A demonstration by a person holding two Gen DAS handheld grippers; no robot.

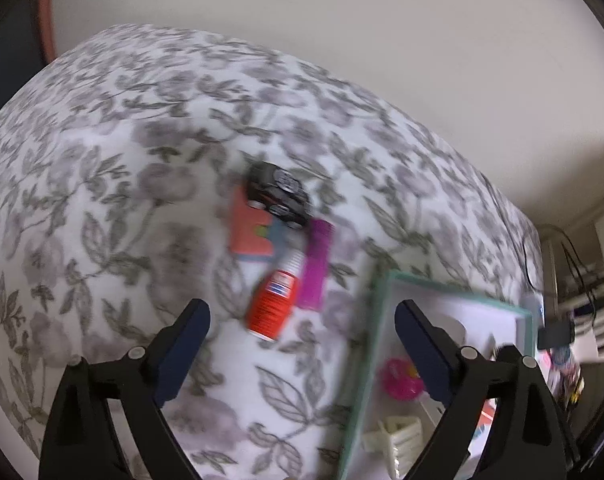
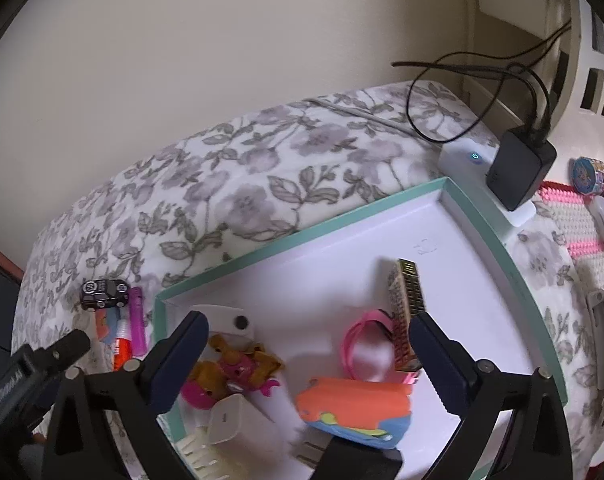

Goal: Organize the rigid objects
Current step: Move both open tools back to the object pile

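Open floral bedspread (image 1: 102, 184) lies clear left of the cluster: toy car (image 1: 280, 194), red bottle (image 1: 272, 304) and purple stick (image 1: 315, 264) touching or nearly so. The tray's teal wall (image 2: 302, 236) bounds its interior; the far inner floor is bare, the near half crowded. A black adapter (image 2: 519, 170) and its cables obstruct the far right corner.

No legible text was present in either view. The label on the red bottle (image 1: 272, 300) carried print too blurred to read. The round emblems on the black toy car (image 2: 104, 293) could not be deciphered. White lettering on the black device (image 2: 12, 390) at the lower left of the right wrist view remained unreadable.
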